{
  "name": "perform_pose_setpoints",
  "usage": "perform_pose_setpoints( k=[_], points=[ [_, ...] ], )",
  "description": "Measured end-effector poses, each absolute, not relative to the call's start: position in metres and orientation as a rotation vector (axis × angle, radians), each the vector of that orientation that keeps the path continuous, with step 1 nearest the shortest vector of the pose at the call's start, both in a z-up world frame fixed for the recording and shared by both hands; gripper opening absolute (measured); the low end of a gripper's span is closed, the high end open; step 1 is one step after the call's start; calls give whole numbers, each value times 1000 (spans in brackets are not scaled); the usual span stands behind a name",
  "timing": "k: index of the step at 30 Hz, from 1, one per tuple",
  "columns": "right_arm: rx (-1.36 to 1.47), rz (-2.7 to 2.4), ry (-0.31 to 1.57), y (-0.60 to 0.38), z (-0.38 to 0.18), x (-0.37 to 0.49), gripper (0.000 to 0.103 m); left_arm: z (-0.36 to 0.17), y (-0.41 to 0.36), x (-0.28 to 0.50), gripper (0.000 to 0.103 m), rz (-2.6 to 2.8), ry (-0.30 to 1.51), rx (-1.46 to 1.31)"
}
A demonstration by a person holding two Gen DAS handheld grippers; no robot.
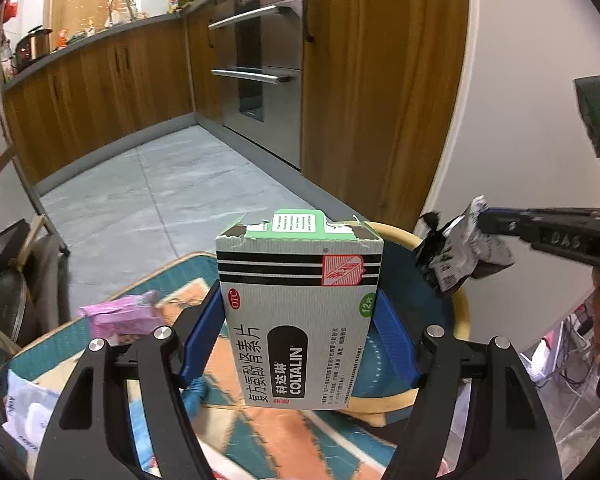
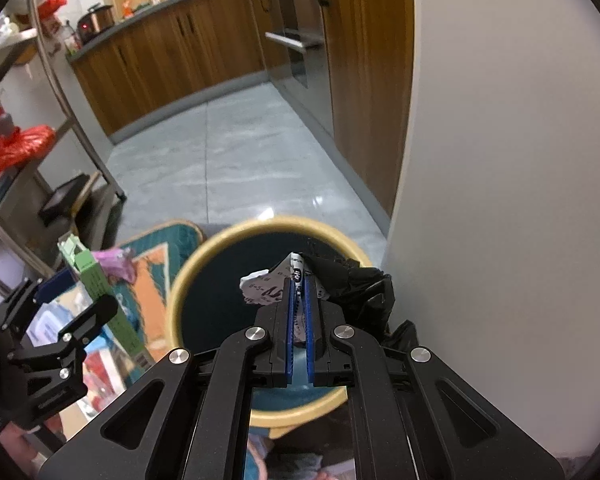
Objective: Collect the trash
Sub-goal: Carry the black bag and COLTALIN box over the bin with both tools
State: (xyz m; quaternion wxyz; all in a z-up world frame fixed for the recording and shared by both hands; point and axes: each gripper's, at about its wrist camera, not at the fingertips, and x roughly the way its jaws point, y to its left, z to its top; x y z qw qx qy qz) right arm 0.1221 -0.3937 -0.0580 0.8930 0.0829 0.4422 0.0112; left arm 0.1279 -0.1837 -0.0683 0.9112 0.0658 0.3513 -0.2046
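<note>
My left gripper (image 1: pixel 300 312) is shut on a white and green medicine box (image 1: pixel 300 312), held upright between the blue pads above the patterned mat. The same box (image 2: pixel 100 292) shows at the left of the right wrist view, in the left gripper (image 2: pixel 78 300). My right gripper (image 2: pixel 299 300) is shut on a crumpled black-and-white wrapper (image 2: pixel 266 286) and hangs over the round bin with a yellow rim (image 2: pixel 204 256) and a dark inside. In the left wrist view the right gripper (image 1: pixel 484 226) holds that wrapper (image 1: pixel 456 248) at the right, over the bin (image 1: pixel 396 234).
A crumpled pink wrapper (image 1: pixel 120 314) and other packets lie on the teal and orange mat (image 1: pixel 260 432). A black plastic bag (image 2: pixel 364 288) hangs at the bin's right side. White wall (image 2: pixel 500 160) to the right, metal shelf rack (image 2: pixel 60 92) to the left, grey tiled floor and wooden cabinets beyond.
</note>
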Motion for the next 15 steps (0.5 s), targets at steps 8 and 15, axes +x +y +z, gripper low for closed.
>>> perform_pose_setpoints(
  k=[8, 15],
  points=[
    [235, 12, 1005, -402, -80, 126, 6, -86, -208, 129, 71, -471, 746, 147],
    [204, 31, 1041, -395, -91, 127, 6, -97, -221, 138, 71, -478, 755, 156]
  ],
)
